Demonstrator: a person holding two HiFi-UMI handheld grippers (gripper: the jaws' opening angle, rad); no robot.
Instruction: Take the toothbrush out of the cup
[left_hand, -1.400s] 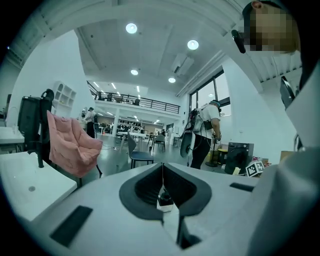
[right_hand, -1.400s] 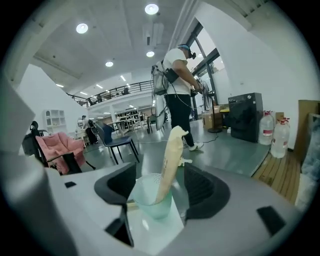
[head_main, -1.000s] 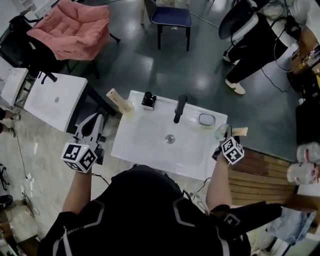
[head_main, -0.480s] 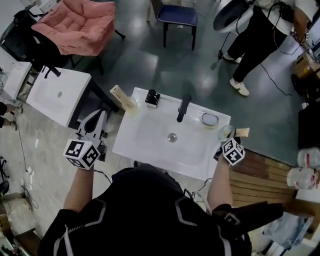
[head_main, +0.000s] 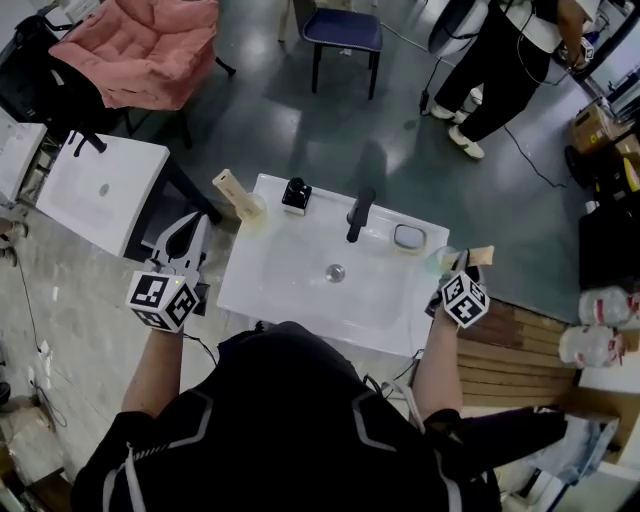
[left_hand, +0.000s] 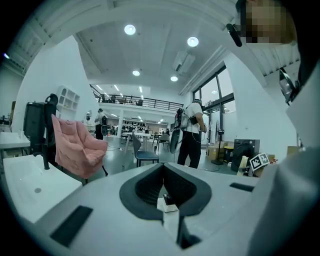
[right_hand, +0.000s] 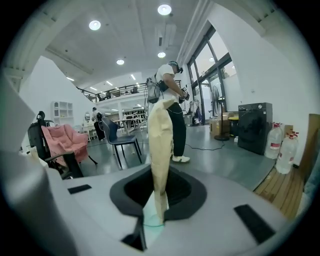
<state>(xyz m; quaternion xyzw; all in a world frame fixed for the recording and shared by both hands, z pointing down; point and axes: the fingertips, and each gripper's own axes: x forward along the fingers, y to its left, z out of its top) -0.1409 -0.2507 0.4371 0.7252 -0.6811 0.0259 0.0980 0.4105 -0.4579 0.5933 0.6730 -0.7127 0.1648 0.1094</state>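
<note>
Well, toothbrush look: a broad, flat, pale beige toothbrush (right_hand: 161, 145), plain and unmarked, stood upright and tapered toward its lower end.
Toothbrush place: it sat between the jaws of the right tool (head_main: 455, 272), over the right rear corner of the white sink (head_main: 250, 290), right against the clear cup (head_main: 443, 262).
Right tool: its jaws were closing, and the pads were clamped on the lower part of the beige handle.
Clear cup: see-through with a faint green tint. A pale green sliver showed just under the brush's lower end in the right gripper view. Whether the tip was inside the rim could not be made out.
Left tool (left_hand: 163, 190): jaws pressed together with nothing between them, held off the sink's left side, well apart from the cup.
Second cup (head_main: 253, 211): a yellowish one on the left rear corner, with a beige stick (head_main: 229, 187) leaning out of it to the left.
Soap dish (head_main: 409, 237): a small oval to the right of the black faucet (head_main: 358, 215), its contents too small to tell.
Black bottle (head_main: 295, 194): upright on the rear ledge, between the second cup and the faucet.
Basin: only the round drain (head_main: 335, 272) showed in the middle.
</note>
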